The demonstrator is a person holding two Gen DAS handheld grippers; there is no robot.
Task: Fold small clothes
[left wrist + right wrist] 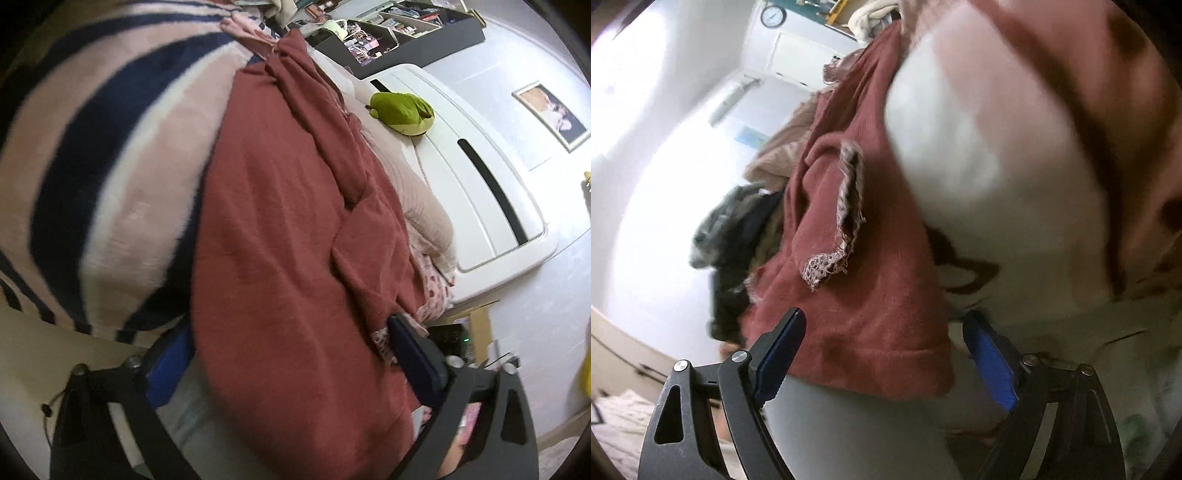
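- Left gripper [295, 354] stands wide, jaws astride the red garment [288, 229] but not pinching it; the soft, light, limp cloth lies spread beside a striped blanket [92, 155].
- Right gripper [886, 354] gapes empty at the hem [871, 369], likely the best hold.
- Clothes pile [738, 236] crowds the left; pale surface [849, 435] below is open.
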